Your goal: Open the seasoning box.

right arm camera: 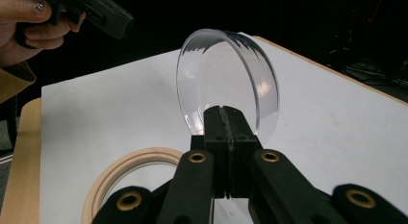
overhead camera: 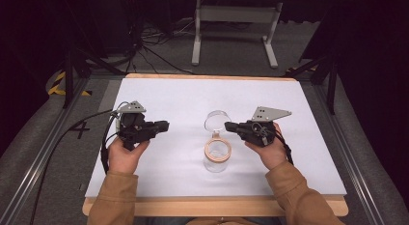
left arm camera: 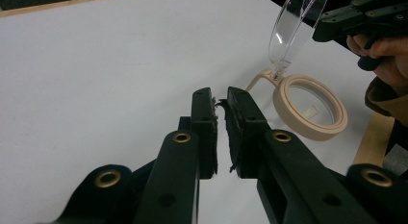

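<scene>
Right gripper (right arm camera: 225, 137) jaws clamped on lid (right arm camera: 226, 84) rim, lid upright over jar (overhead camera: 218, 155); left gripper (left arm camera: 220, 123) jaws nearly closed, empty, well left.

White table (overhead camera: 159, 162), clear jar (overhead camera: 217, 155) on it

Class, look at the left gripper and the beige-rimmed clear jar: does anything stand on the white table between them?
Nothing visible does. Bare white table lies between the left gripper and the beige-rimmed clear jar; the right gripper holds the hinged clear lid up on the jar's far side.
</scene>
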A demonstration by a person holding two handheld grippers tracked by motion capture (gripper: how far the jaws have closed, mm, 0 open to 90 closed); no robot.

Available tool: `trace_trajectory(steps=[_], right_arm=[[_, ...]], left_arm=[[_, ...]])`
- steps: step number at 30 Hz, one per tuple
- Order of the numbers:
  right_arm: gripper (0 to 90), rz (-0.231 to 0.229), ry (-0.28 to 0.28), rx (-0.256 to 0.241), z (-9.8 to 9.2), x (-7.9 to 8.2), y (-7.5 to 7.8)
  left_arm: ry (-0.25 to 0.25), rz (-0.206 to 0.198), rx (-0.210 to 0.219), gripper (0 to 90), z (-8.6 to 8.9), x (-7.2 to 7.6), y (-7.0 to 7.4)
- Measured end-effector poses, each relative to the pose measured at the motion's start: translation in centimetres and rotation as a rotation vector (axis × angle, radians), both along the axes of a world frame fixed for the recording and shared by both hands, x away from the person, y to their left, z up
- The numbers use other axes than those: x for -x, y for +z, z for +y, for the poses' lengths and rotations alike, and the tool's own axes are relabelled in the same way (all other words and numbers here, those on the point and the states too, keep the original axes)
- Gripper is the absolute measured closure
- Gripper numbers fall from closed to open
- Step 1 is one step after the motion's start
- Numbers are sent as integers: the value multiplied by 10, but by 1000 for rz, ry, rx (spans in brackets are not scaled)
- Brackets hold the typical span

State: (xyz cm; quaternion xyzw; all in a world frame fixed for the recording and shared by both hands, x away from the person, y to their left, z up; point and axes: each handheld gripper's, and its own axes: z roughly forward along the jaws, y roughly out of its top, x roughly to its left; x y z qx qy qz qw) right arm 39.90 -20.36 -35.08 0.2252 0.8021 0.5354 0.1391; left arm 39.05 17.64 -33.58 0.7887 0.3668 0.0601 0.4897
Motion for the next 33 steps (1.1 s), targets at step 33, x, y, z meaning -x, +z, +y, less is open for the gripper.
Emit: trace_trajectory(steps=[33], right_arm=[[869, -19, -167, 40, -77, 10, 23]], left_arm=[[-36, 5, -47, 716, -12, -15, 0]])
